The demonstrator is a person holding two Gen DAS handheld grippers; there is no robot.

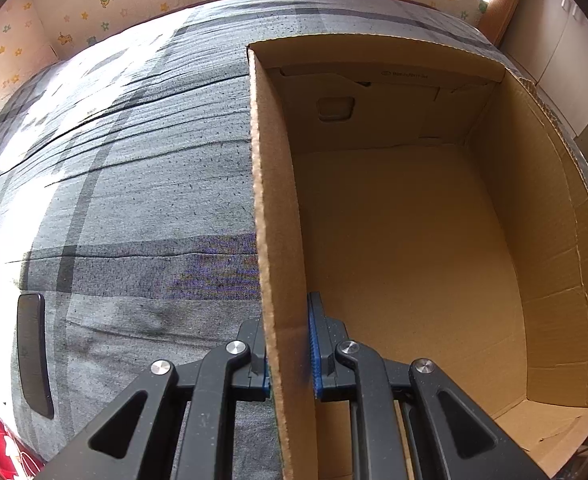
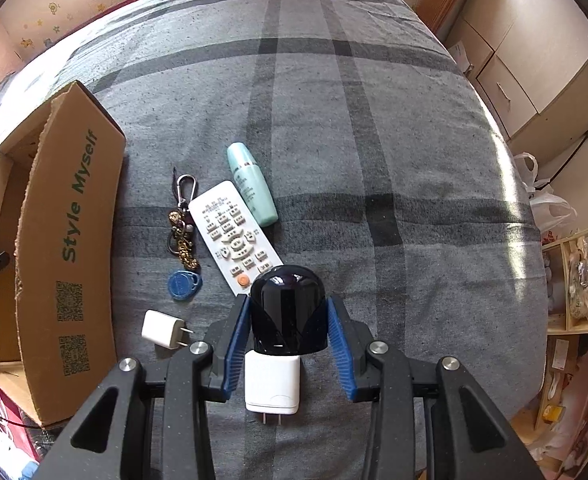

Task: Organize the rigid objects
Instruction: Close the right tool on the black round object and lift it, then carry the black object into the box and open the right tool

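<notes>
On the far left of the left wrist view, a dark phone (image 1: 33, 354) lies flat on the grey checked bed cover (image 1: 133, 200). Next to it stands the open cardboard box (image 1: 414, 220), with nothing inside that I can see. The left gripper (image 1: 289, 360) has its blue pads squeezed tight on the box's side wall, one pad outside and one inside. That looks like it keeps the box steady.

In the right wrist view the box sits at the left edge. Just beside it lies a small white charger (image 2: 163, 328) with its prongs sticking out. Then comes a keychain (image 2: 181, 236) with a blue tag (image 2: 183, 284), then a white remote (image 2: 233, 236), then a pale green bottle (image 2: 251, 184) touching the remote's top end.

The right gripper (image 2: 289, 340) has its fingers (image 2: 340, 344) closed on the sides of a shiny black dome. The dome is the top of a white plug-in gadget (image 2: 271, 384), and its prongs point toward the camera. It seems to be off the bed a little, in the gripper's hold.

I think the gadget is hard and light. It will not bend. But the black dome is smooth and round, so it could slip out. A squeeze lower down, on the flat white sides, might hold better. The remote and chargers are stiff and easy to grab by their long flat sides. The keychain is floppy and would dangle.
</notes>
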